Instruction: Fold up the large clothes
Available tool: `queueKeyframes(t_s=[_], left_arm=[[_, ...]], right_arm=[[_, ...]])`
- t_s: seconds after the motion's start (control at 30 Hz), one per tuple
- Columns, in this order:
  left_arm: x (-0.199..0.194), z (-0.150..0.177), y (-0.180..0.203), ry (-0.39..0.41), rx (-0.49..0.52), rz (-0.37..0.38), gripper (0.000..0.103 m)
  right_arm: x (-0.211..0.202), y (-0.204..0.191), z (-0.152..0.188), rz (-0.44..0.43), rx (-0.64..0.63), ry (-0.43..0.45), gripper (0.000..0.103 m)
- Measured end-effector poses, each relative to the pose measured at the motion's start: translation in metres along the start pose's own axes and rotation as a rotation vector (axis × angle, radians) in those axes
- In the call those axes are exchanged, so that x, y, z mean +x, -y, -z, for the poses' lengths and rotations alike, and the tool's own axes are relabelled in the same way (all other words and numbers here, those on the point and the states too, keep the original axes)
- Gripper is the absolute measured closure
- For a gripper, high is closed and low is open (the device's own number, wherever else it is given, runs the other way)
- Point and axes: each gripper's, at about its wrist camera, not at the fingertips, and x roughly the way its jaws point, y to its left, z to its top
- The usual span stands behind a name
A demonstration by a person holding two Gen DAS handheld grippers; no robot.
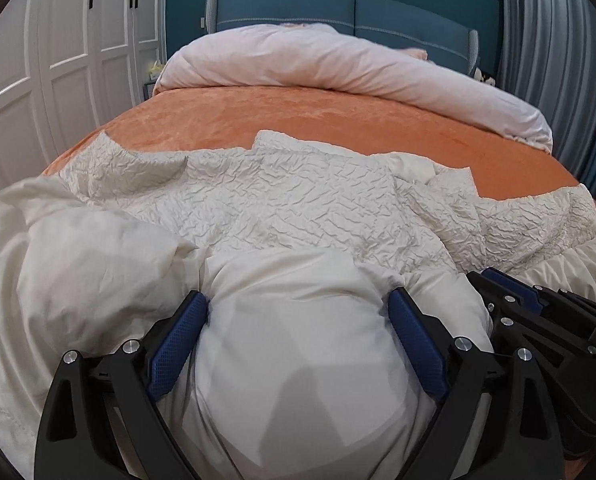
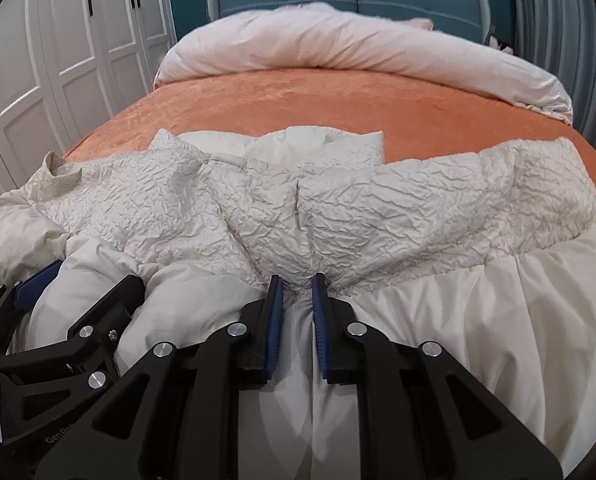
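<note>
A large cream-white padded coat [image 1: 282,200] with a crinkled outer part and a smooth puffy lining lies across the near end of the bed; it also shows in the right wrist view [image 2: 377,208]. My left gripper [image 1: 298,304] is open wide, its blue pads [image 1: 182,340] on either side of a puffy fold of the lining. My right gripper [image 2: 298,284] is shut on a pinch of the coat where lining meets crinkled fabric. The right gripper shows at the right of the left wrist view [image 1: 537,320]. The left gripper shows at the lower left of the right wrist view [image 2: 58,320].
The bed has an orange cover [image 1: 298,120]. A pale pink duvet [image 1: 337,60] is bunched at the far end against a blue headboard [image 1: 337,8]. White wardrobe doors [image 1: 58,60] stand on the left, grey curtains [image 1: 557,40] on the right.
</note>
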Motion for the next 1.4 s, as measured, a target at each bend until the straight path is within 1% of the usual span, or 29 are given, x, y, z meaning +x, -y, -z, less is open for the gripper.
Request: queueKeyframes(t_s=[0.07, 0.1, 0.17, 0.2, 0.27, 0.33, 0.37, 0.43, 0.47, 0.53, 0.57, 0.67, 0.73, 0.77, 0.8, 0.83, 0.87, 0.9, 0.97, 1.0, 1.07, 1.1, 1.17, 1.23, 1.27, 1.3, 1.33, 1.37, 1.4], left_arm=[[-0.008, -0.009, 0.004, -0.046, 0.047, -0.013, 0.013], [-0.016, -0.014, 0.002, -0.066, 0.062, -0.016, 0.014], [-0.046, -0.022, -0.014, -0.040, 0.035, -0.021, 0.014], [-0.057, -0.025, -0.024, -0.023, 0.016, -0.038, 0.013], [-0.071, -0.028, -0.051, -0.015, -0.032, -0.082, 0.013], [-0.068, -0.027, -0.079, -0.049, -0.085, -0.136, 0.013], [-0.063, -0.024, -0.089, -0.076, -0.104, -0.152, 0.013], [-0.048, -0.016, -0.108, -0.142, -0.136, -0.168, 0.012], [-0.043, -0.011, -0.112, -0.153, -0.130, -0.174, 0.010], [-0.032, 0.000, -0.110, -0.165, -0.070, -0.194, 0.006], [-0.030, 0.005, -0.109, -0.162, -0.065, -0.200, 0.005], [-0.024, 0.011, -0.112, -0.156, -0.107, -0.188, 0.005], [-0.025, 0.010, -0.115, -0.158, -0.125, -0.167, 0.005], [-0.026, 0.009, -0.118, -0.161, -0.134, -0.155, 0.005], [-0.027, 0.007, -0.121, -0.165, -0.146, -0.145, 0.005], [-0.033, 0.002, -0.123, -0.165, -0.161, -0.135, 0.008], [-0.037, -0.004, -0.125, -0.161, -0.174, -0.129, 0.009], [-0.043, -0.012, -0.127, -0.145, -0.191, -0.118, 0.009], [-0.050, -0.036, -0.133, -0.096, -0.227, -0.082, 0.009], [-0.050, -0.048, -0.135, -0.082, -0.235, -0.076, 0.009], [-0.039, -0.072, -0.142, -0.066, -0.246, -0.081, 0.009], [-0.025, -0.082, -0.145, -0.072, -0.237, -0.108, 0.009], [0.005, -0.087, -0.155, -0.126, -0.221, -0.149, 0.009], [0.043, -0.080, -0.165, -0.215, -0.225, -0.168, 0.007], [0.058, -0.072, -0.172, -0.241, -0.252, -0.141, 0.006], [0.064, -0.067, -0.176, -0.247, -0.277, -0.121, 0.005], [0.071, -0.062, -0.184, -0.253, -0.332, -0.085, 0.005], [0.075, -0.059, -0.189, -0.251, -0.369, -0.064, 0.005], [0.077, -0.057, -0.190, -0.247, -0.376, -0.064, 0.005]], right_arm=[[-0.012, 0.000, -0.010, 0.003, 0.009, -0.041, 0.088], [-0.031, 0.001, -0.015, -0.017, 0.034, -0.043, 0.085], [-0.061, 0.000, -0.015, -0.074, 0.067, -0.011, 0.085], [-0.072, -0.003, -0.013, -0.091, 0.063, -0.006, 0.085], [-0.081, -0.019, -0.003, -0.110, 0.025, -0.037, 0.085], [-0.072, -0.029, 0.009, -0.110, 0.006, -0.083, 0.085], [-0.065, -0.034, 0.016, -0.091, -0.005, -0.101, 0.085], [-0.055, -0.039, 0.028, -0.064, -0.020, -0.091, 0.086], [-0.053, -0.039, 0.030, -0.063, -0.019, -0.087, 0.086], [-0.046, -0.038, 0.035, -0.070, -0.015, -0.085, 0.086], [-0.044, -0.038, 0.037, -0.068, -0.026, -0.080, 0.086], [-0.044, -0.042, 0.035, -0.050, -0.069, -0.086, 0.086], [-0.047, -0.043, 0.021, -0.040, -0.071, -0.130, 0.086], [-0.052, -0.044, 0.011, -0.039, -0.056, -0.134, 0.084], [-0.058, -0.046, 0.002, -0.050, -0.045, -0.112, 0.083], [-0.065, -0.052, -0.014, -0.052, -0.057, -0.065, 0.083], [-0.067, -0.057, -0.026, -0.044, -0.074, -0.038, 0.079], [-0.064, -0.065, -0.043, -0.043, -0.092, -0.024, 0.073], [-0.047, -0.075, -0.062, -0.055, -0.092, -0.027, 0.074], [-0.041, -0.077, -0.065, -0.051, -0.092, -0.031, 0.074], [-0.014, -0.082, -0.071, -0.036, -0.077, -0.064, 0.074], [-0.002, -0.082, -0.071, -0.034, -0.066, -0.087, 0.074], [0.025, -0.079, -0.062, -0.033, -0.043, -0.145, 0.074], [0.036, -0.073, -0.051, -0.054, -0.018, -0.145, 0.074], [0.038, -0.072, -0.049, -0.065, -0.007, -0.139, 0.074], [0.040, -0.070, -0.048, -0.077, 0.004, -0.134, 0.074], [0.042, -0.069, -0.047, -0.083, 0.009, -0.128, 0.074], [0.043, -0.068, -0.045, -0.084, 0.009, -0.122, 0.074], [0.045, -0.069, -0.045, -0.083, 0.006, -0.117, 0.074]])
